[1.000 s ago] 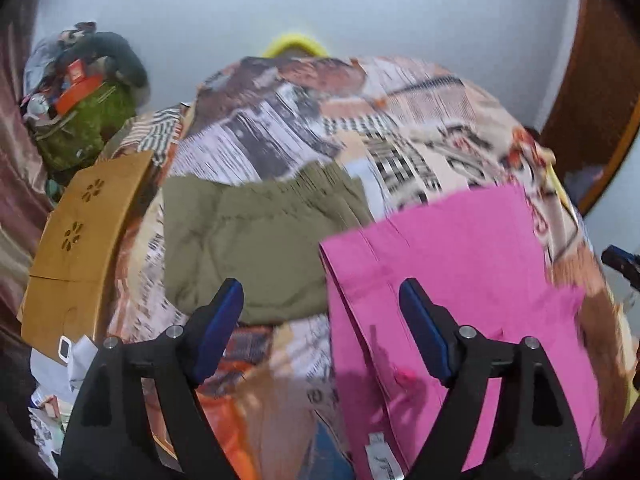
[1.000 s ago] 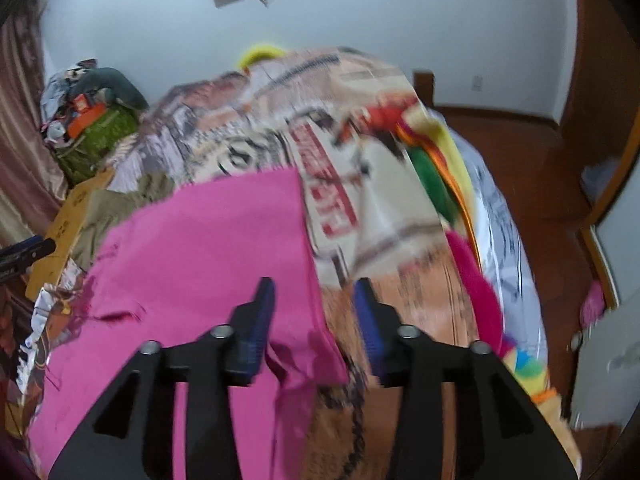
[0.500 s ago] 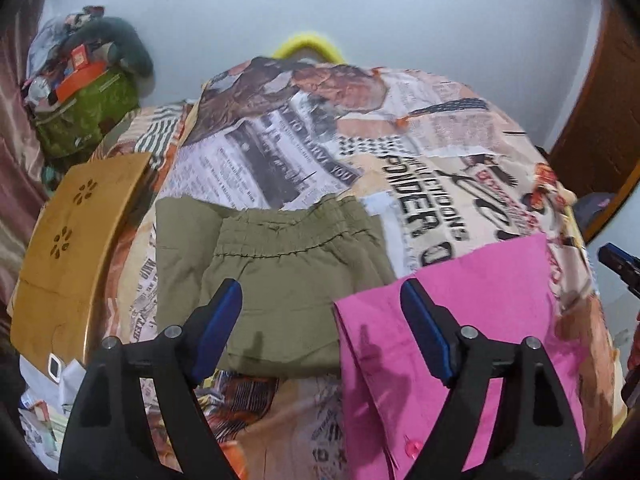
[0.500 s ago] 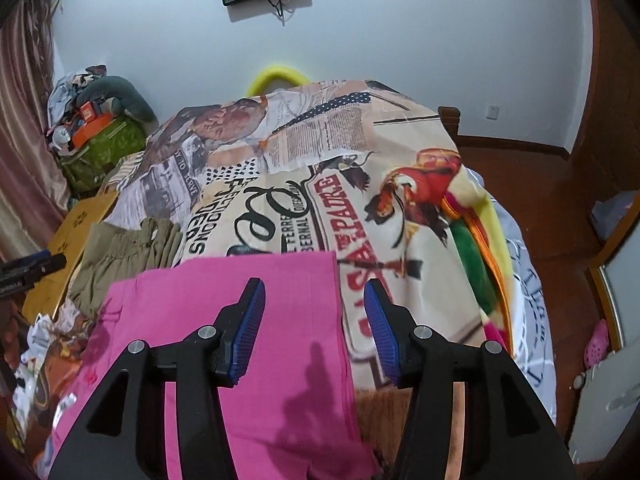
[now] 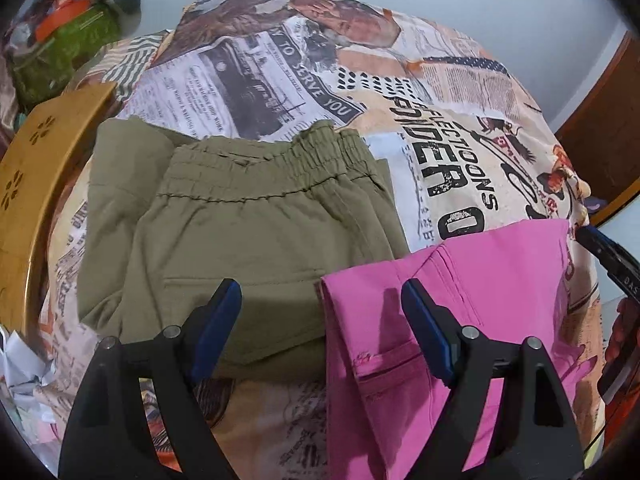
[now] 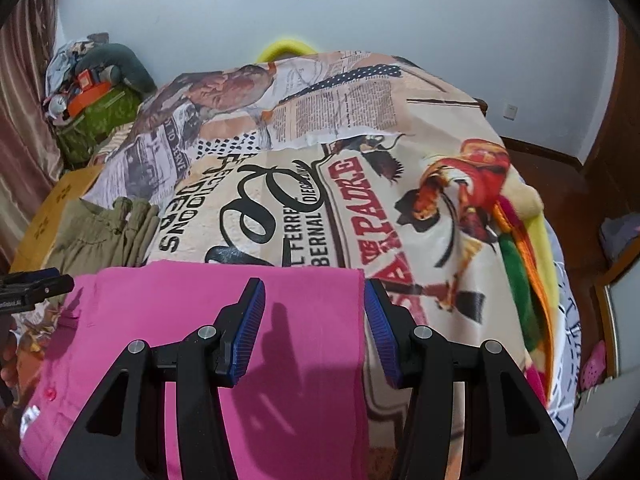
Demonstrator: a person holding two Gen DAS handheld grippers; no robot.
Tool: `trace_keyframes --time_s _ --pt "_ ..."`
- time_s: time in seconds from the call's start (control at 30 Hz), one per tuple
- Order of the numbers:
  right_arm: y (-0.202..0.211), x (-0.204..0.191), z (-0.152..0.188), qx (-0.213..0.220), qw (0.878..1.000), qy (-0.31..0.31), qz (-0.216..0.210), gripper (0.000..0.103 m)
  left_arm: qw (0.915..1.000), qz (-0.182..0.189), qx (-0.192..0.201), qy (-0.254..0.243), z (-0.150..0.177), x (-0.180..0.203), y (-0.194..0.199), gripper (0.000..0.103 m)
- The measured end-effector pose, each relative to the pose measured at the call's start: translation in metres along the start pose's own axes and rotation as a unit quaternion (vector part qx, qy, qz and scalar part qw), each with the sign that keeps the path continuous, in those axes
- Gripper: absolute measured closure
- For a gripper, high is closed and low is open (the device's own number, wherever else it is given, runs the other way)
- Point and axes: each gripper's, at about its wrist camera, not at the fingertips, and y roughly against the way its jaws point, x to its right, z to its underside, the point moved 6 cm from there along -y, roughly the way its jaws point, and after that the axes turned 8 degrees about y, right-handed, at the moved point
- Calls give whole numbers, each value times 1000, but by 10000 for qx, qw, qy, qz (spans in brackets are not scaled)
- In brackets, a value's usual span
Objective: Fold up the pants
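Against the view of half a second earlier, the left tool (image 5: 322,312) had come lower and nearer the bedspread (image 5: 448,148): the folded olive pants (image 5: 256,232) filled much more of its camera, and the pink pants (image 5: 492,280) sat closer beneath its right finger. The right tool (image 6: 314,320) had also edged forward, its fingers now bracketing the pink cloth's far right corner rather than sitting behind it.

The pink pants lay flat on the near part of the bed, their far edge running straight across and their right edge falling just inside the right tool's right finger. Their left edge overlapped or touched the olive pants' lower right corner; which one could not be told. Beyond the far edge the printed bedspread stretched open toward the wall (image 6: 400,12), with nothing on it. Leftward, the olive pants took up the space, and a yellow wooden board (image 5: 36,184) stood at the bed's left side. To the right the bedspread dropped away toward the floor (image 6: 560,184).

Both tools pointed forward over the bed, tilted downward. The left one stood wide apart, holding nothing, one finger over olive cloth and one over pink. The right one also stood apart, moderately wide and empty, hovering over the pink corner.
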Motion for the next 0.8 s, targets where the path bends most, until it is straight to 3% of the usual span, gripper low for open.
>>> trace_keyframes --time_s 0.1,0.23,0.33,0.4,0.5,0.57,0.67,0.8 --pt "-9 0 -2 23 9999 113 124 56 10000 38 -67 -43 1 5 -8 21" --pt "-28 1 3 -262 9990 301 182 56 9996 45 -173 -224 12 15 -21 21" --pt "-35 3 9 -316 9992 195 119 56 9993 153 -123 -324 17 20 -23 35" --pt "-33 4 11 -303 9995 111 44 66 9989 306 -135 -315 17 22 -23 50" --pt "-33 4 13 -319 9987 258 303 97 9991 317 -119 -274 15 23 -22 60" --pt "-33 3 14 -309 9985 298 338 98 9990 365 -128 -243 14 23 -21 65" --pt "-30 2 15 -226 9986 294 374 99 9994 249 -56 -228 13 22 -17 81" --pt "-23 0 14 -198 9988 318 307 100 9992 347 112 -131 10 18 -6 86"
